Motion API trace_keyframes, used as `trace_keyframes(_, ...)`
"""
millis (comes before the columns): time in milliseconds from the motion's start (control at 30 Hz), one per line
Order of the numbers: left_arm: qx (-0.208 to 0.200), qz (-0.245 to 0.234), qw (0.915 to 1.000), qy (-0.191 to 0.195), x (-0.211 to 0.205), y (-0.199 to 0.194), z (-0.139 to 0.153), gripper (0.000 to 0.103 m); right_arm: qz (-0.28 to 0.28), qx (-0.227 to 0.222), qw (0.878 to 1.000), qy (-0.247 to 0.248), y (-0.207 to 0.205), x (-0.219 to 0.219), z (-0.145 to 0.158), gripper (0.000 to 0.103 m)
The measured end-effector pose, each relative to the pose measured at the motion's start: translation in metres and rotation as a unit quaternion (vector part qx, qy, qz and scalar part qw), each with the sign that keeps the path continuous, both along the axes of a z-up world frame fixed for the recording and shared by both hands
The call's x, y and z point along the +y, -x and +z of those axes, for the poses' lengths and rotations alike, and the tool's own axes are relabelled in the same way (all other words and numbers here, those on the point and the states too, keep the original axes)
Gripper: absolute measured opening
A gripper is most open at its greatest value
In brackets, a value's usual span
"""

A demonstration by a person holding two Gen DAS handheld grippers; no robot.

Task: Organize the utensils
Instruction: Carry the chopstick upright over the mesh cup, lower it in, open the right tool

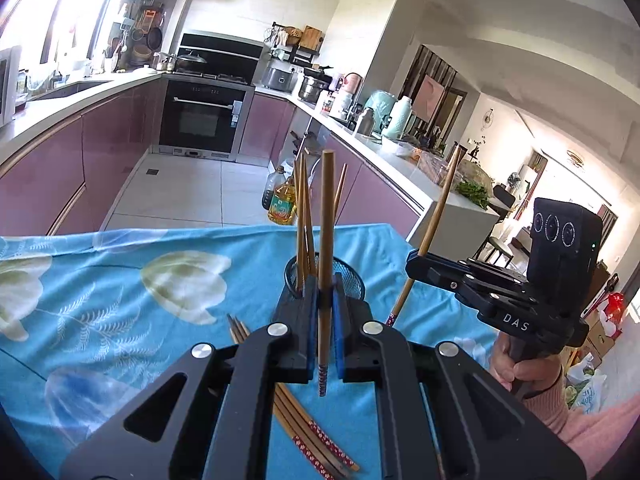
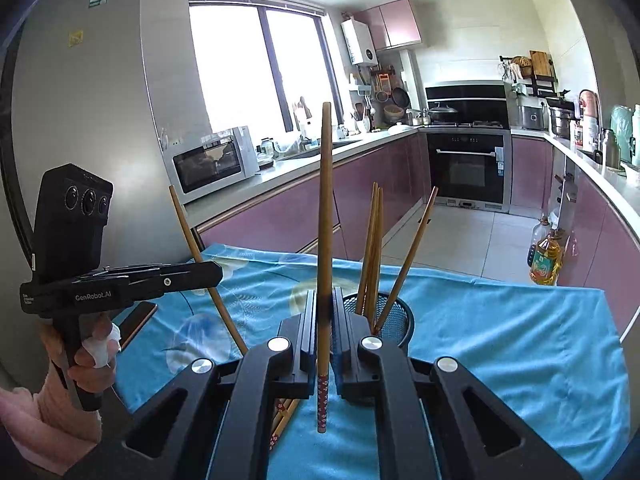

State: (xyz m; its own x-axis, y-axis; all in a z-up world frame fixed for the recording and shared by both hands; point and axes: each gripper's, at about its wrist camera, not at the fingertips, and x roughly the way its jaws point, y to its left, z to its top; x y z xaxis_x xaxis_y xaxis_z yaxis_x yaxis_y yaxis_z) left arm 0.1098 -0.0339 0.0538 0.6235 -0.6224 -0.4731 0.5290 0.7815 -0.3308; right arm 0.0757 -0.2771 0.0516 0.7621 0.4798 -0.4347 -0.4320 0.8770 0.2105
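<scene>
Left gripper: jaws narrow, clamped on one brown wooden chopstick with a red patterned end, held upright, patterned end down. Right gripper: jaws narrow, clamped likewise on a second brown wooden chopstick, upright. The black wire-mesh round holder stands on the blue floral tablecloth, at 12 o'clock just beyond the left gripper and at 1 o'clock of the right gripper; several chopsticks lean inside it. A loose bundle of chopsticks lies flat on the cloth at 6 o'clock, beneath the left gripper.
</scene>
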Motion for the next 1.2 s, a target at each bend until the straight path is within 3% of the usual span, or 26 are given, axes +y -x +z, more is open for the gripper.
trace_keyframes(433,-0.059,0.010,0.9981,0.014,-0.014,-0.015,0.056,0.007,-0.016,-0.041,0.999,-0.007,-0.017,-0.007,0.032,0.006)
trace_keyframes(633,-0.069,0.014,0.9975,0.009,-0.026,-0.027,0.067,0.007,-0.026,-0.049,0.998,-0.006,-0.028,-0.008,0.037,0.006)
trace_keyframes(967,-0.054,0.028,0.9976,-0.031,-0.049,-0.046,0.052,0.007,-0.036,-0.022,0.999,0.002,-0.051,-0.005,0.018,0.006)
trace_keyframes(1200,-0.014,0.002,0.9965,-0.083,-0.065,-0.060,0.023,0.007,-0.020,0.043,0.998,0.031,-0.066,0.001,-0.012,0.006)
